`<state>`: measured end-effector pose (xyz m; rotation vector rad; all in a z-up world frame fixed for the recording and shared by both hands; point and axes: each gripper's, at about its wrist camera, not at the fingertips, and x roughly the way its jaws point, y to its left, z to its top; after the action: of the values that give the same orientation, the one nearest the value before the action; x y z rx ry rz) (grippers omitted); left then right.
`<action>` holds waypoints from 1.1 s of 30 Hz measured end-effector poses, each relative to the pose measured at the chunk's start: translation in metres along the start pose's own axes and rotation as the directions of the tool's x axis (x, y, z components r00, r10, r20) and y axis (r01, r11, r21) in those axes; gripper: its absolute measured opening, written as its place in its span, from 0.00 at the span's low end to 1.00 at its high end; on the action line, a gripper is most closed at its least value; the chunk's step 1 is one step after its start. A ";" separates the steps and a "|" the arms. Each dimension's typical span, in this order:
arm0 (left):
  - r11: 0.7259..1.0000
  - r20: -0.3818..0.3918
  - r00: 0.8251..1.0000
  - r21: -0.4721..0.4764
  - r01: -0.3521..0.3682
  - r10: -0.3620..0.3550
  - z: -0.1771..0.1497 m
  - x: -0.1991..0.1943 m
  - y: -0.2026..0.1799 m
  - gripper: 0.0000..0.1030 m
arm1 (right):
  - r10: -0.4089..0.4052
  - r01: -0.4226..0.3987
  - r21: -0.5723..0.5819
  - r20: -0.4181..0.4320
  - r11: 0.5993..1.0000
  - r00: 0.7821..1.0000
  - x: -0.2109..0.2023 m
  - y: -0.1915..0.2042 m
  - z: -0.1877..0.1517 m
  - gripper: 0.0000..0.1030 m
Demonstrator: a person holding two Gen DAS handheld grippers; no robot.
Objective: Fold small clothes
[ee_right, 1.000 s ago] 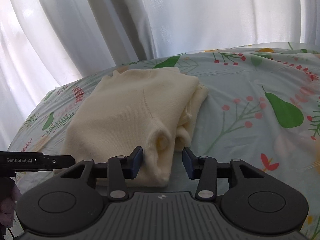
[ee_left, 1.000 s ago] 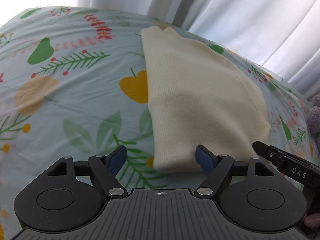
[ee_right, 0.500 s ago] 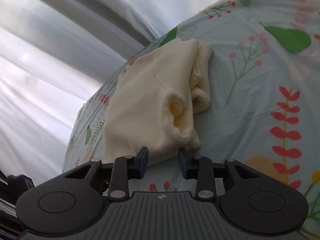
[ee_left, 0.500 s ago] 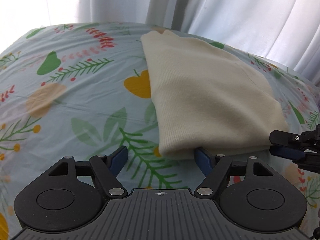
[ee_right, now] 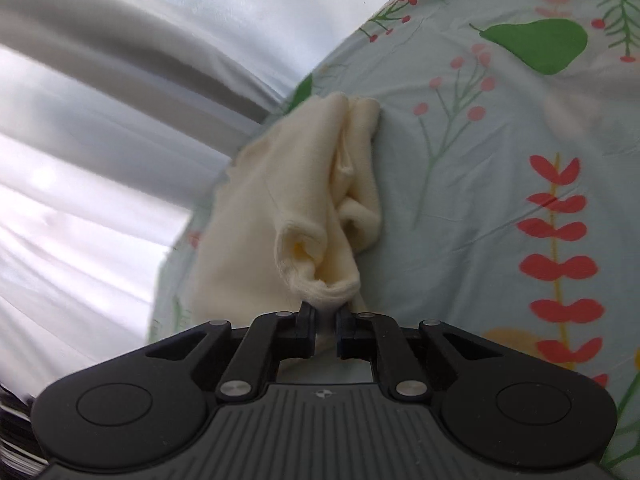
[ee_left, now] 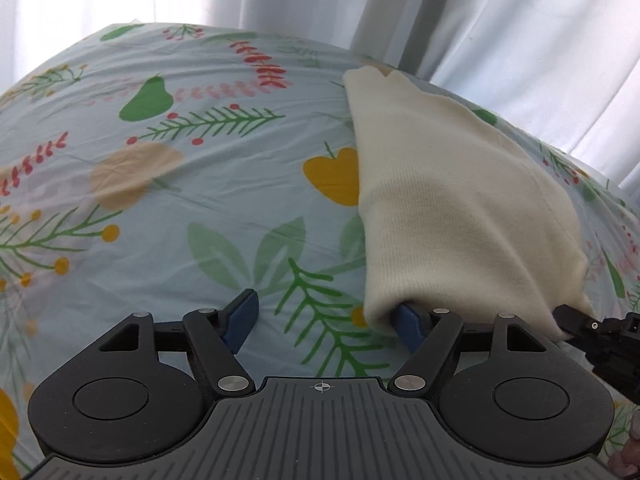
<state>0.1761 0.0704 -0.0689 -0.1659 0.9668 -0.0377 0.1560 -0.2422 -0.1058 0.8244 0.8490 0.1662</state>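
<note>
White curtains (ee_left: 500, 20) are hanging in soft folds behind a bed, and a pale blue bedsheet (ee_left: 200, 208) printed with green pears, red berry sprigs, yellow fruit and fern leaves is covering the whole surface. A cream knit garment (ee_left: 452, 208), already folded over, is lying on the sheet toward the curtain side, with the yellow fruit print just beside its left edge. Nothing else is lying on the sheet around the garment. In the right wrist view the same garment (ee_right: 280, 208) is showing a rolled sleeve opening and 2 soft ridges of layered fabric along its right side.

The left gripper (ee_left: 324, 316) is standing with its 2 blue-padded fingers spread wide. The right finger is tucked under the garment's near corner while the left one is sitting apart over bare sheet, pinching nothing. The right gripper (ee_right: 325, 320) is pressed nearly together, nipping a bunched corner of the cream fabric between its tips.

Seen from the left wrist, the right gripper (ee_left: 600, 332) is cut off at the frame's right edge, meeting the garment's near right corner. Part of a hand (ee_left: 628, 452) is barely peeking in below it, blurred. The garment's underside and far edge are hidden by its own folds.
</note>
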 end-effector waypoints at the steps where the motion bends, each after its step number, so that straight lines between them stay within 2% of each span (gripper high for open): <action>1: 1.000 -0.003 1.000 -0.001 -0.002 0.002 0.000 0.000 0.000 0.76 | -0.031 0.032 -0.052 0.010 0.998 0.999 0.000 0.009 -0.001 0.07; 3: 1.000 -0.013 1.000 -0.025 -0.002 0.002 0.001 -0.001 0.001 0.76 | -0.031 0.032 -0.088 0.014 0.996 0.999 0.000 0.020 -0.003 0.07; 7: 0.997 -0.028 1.000 -0.073 0.012 -0.014 0.003 -0.004 0.006 0.75 | 0.001 -0.002 -0.071 -0.016 0.997 1.000 0.003 0.020 -0.003 0.08; 11: 0.996 -0.027 0.999 -0.086 0.025 -0.027 0.003 -0.007 0.010 0.73 | 0.040 -0.040 -0.009 -0.027 0.999 0.999 0.003 0.015 -0.001 0.08; 12: 0.995 -0.030 0.999 -0.093 0.029 -0.032 0.003 -0.006 0.012 0.73 | 0.038 -0.038 -0.002 -0.032 0.999 0.999 -0.001 0.013 -0.002 0.08; 14: 0.991 -0.046 0.998 -0.125 0.038 -0.044 0.003 -0.005 0.016 0.73 | -0.017 0.016 -0.028 -0.040 0.999 0.999 0.001 0.012 -0.003 0.08; 18: 0.986 -0.059 0.997 -0.160 0.044 -0.054 0.004 -0.019 0.025 0.73 | -0.032 0.029 -0.063 -0.047 0.998 0.998 -0.001 0.012 -0.003 0.07; 20: 0.987 -0.018 0.999 -0.153 0.045 -0.049 0.005 -0.032 0.031 0.73 | -0.037 0.029 -0.112 -0.072 0.993 0.997 -0.011 0.016 -0.003 0.15; 21: 0.990 0.012 0.999 -0.136 0.045 -0.044 0.006 -0.039 0.034 0.74 | -0.056 0.048 -0.143 -0.053 0.989 0.997 -0.020 0.019 -0.004 0.23; 23: 0.993 0.049 0.998 -0.103 0.050 -0.045 0.011 -0.045 0.033 0.77 | -0.104 0.104 -0.196 0.007 0.975 0.995 -0.036 0.026 -0.004 0.27; 25: 0.995 0.053 0.997 -0.073 0.063 -0.059 0.017 -0.040 0.027 0.77 | -0.130 0.148 -0.255 0.088 0.955 0.988 -0.046 0.039 -0.002 0.27; 27: 0.995 0.056 0.994 -0.039 0.093 -0.091 0.022 -0.030 0.013 0.77 | -0.140 0.180 -0.358 0.136 0.916 0.981 -0.040 0.061 -0.003 0.27; 29: 0.995 0.039 0.994 -0.011 0.099 -0.098 0.025 -0.016 -0.001 0.77 | -0.154 0.217 -0.471 0.170 0.855 0.973 -0.026 0.081 -0.010 0.27; 31: 0.998 0.014 0.998 0.004 0.061 -0.061 0.026 -0.001 -0.010 0.76 | -0.180 0.251 -0.573 0.178 0.781 0.967 -0.006 0.092 -0.017 0.20; 32: 1.000 -0.007 1.000 0.013 0.027 -0.027 0.024 0.009 -0.012 0.78 | -0.229 0.294 -0.603 0.184 0.742 0.956 0.004 0.092 -0.019 0.19; 33: 1.000 -0.020 1.000 0.018 0.016 -0.016 0.022 0.014 -0.012 0.80 | -0.296 0.343 -0.618 0.182 0.707 0.938 0.015 0.088 -0.020 0.13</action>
<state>0.2026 0.0601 -0.0658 -0.1571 0.9848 -0.0630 0.1675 -0.1631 -0.0605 0.0199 0.7823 0.1070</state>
